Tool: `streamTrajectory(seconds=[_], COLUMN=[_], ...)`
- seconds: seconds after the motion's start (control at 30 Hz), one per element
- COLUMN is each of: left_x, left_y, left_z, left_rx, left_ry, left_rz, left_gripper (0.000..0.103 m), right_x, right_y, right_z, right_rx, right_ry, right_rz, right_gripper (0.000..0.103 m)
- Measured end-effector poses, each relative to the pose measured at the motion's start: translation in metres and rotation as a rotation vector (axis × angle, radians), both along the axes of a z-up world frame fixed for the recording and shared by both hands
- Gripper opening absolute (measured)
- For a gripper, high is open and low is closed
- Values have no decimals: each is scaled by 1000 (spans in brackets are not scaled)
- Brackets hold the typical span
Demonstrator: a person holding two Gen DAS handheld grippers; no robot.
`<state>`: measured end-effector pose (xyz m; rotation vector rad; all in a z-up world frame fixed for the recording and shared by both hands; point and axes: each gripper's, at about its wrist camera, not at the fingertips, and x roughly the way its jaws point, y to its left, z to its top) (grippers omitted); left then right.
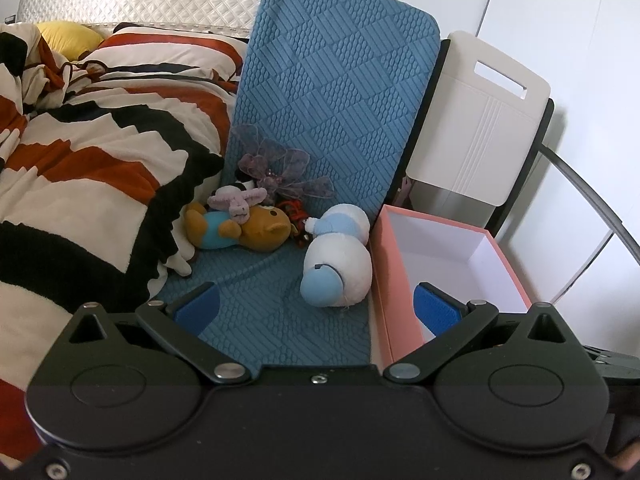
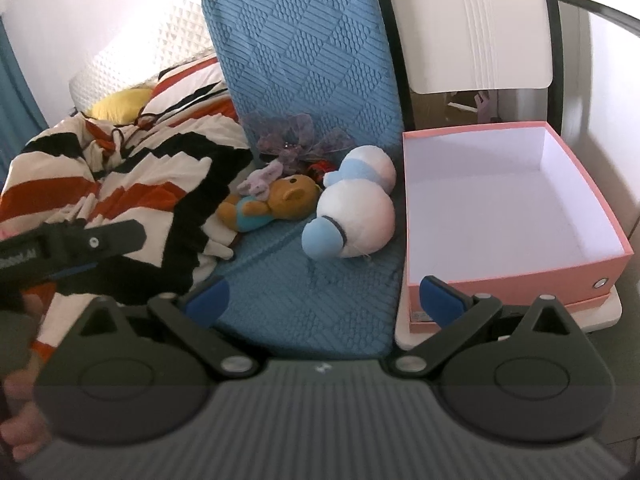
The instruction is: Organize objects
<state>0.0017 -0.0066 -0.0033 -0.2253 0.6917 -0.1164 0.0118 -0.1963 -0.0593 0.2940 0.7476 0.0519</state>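
On a blue textured mat lie a white and light-blue plush, a brown bear plush in a blue shirt, a small lilac bunny, a purple mesh bow and a small red item. An open pink box with a white inside stands right of them, nothing in it. My left gripper and right gripper hover open in front of the toys, holding nothing.
A striped orange, black and cream blanket is heaped at the left, with a yellow cushion behind. A white panel with a handle slot stands behind the box. The left gripper's body shows at the left of the right wrist view.
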Motion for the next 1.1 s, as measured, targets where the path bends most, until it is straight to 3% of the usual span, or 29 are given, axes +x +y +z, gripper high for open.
streamTrajectory(seconds=[0.9,1.1], left_x=[4,13], left_y=[0,4], left_z=[-2,-7], left_rx=[-12,-38], left_ry=[11,23], left_rz=[-9,-14], left_gripper=[103,103], right_x=[-2,3], right_y=[8,7], right_z=[4,-1], right_rx=[-74,-45], right_ry=[-53,-53], right_rz=[-15,-1], right_gripper=[99,99])
